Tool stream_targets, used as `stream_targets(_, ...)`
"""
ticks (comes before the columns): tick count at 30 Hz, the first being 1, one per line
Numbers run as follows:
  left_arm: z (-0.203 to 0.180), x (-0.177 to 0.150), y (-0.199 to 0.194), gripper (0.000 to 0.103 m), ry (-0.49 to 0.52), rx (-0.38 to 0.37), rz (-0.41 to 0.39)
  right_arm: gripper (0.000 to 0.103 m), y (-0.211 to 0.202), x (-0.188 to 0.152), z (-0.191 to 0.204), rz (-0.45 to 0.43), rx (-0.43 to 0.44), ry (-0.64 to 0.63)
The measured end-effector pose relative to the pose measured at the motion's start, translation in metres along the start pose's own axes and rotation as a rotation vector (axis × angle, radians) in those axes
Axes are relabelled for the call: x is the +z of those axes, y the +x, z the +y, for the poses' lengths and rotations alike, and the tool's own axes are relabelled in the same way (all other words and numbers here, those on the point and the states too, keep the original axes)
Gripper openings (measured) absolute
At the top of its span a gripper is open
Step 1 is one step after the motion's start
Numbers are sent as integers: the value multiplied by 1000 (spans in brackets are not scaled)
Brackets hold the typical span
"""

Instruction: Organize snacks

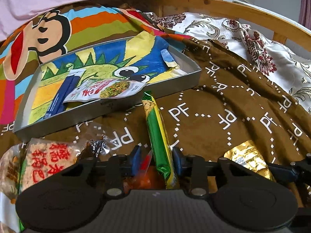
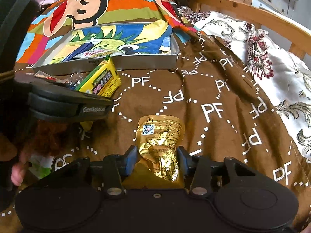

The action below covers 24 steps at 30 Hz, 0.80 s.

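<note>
While the left tongs (image 1: 156, 160) clench a green-yellow packet (image 1: 158, 136), the right tongs (image 2: 158, 160) pinch a gold pouch (image 2: 161, 139).

My right gripper (image 2: 157, 160) pinches the gold foil packet (image 2: 160, 143) at lower centre, the grey tray (image 2: 136, 61) at upper left.

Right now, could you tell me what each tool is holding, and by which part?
The left tool pinches the green-and-yellow snack bar near its lower end. The right tool grips the gold foil pouch around its crumpled lower half.
</note>
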<state>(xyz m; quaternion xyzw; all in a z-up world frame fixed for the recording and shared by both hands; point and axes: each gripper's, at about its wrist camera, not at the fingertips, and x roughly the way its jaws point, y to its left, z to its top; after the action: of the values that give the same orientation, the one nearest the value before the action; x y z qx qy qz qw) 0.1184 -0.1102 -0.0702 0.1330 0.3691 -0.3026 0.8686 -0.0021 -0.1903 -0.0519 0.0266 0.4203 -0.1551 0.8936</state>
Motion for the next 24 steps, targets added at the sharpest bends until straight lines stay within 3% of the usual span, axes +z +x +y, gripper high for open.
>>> stream_targets(4,1,-3,-9,35,-11,-5,-28,47,-6,1,0,-47,-16,-11)
stream_targets(8,1,-4,-17,25,-21,-3,-55,47,-12,3,-2,-99,-16,-14)
stream_targets(24,14,-3,-41,19,-109,-2,-194,47,-28,21,5,-304,-64,-90)
